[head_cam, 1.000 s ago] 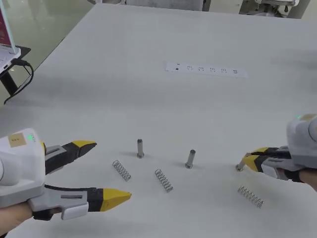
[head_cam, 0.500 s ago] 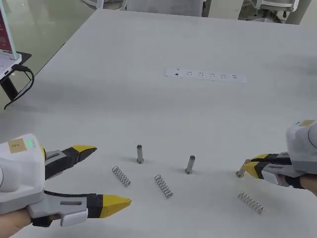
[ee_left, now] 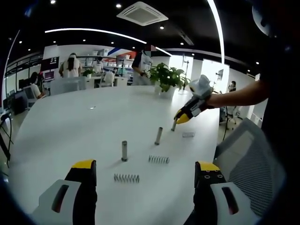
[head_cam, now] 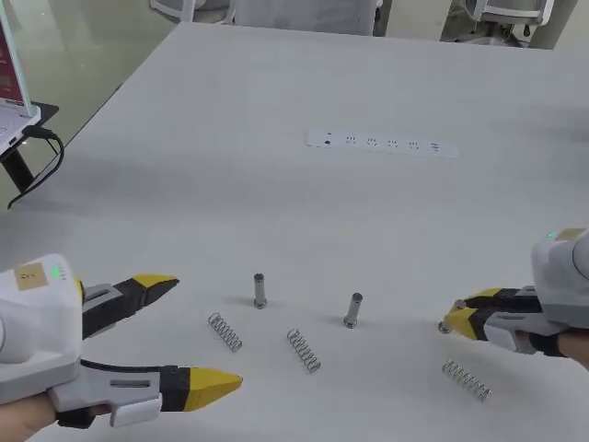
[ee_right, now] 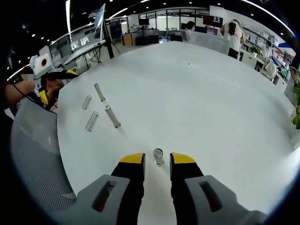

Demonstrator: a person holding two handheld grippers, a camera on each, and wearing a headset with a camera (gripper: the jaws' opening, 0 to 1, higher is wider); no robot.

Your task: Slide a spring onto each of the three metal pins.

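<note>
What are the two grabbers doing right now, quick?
Left gripper: open wide, holding nothing.
Right gripper: open, jaws on either side of a pin, not squeezing it.

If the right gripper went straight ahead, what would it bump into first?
The right gripper would meet the upright metal pin first: it stands just ahead, in line with the gap between the open jaws. It would probably slip between them.

A: What stands near the middle upright steel pin point(head_cam: 353, 310)?
B: A second steel pin point(head_cam: 259, 289) left of it, a coiled wire spring point(head_cam: 303, 349) in front-left. Behind it the white tabletop point(head_cam: 276, 203) lies open.
</note>
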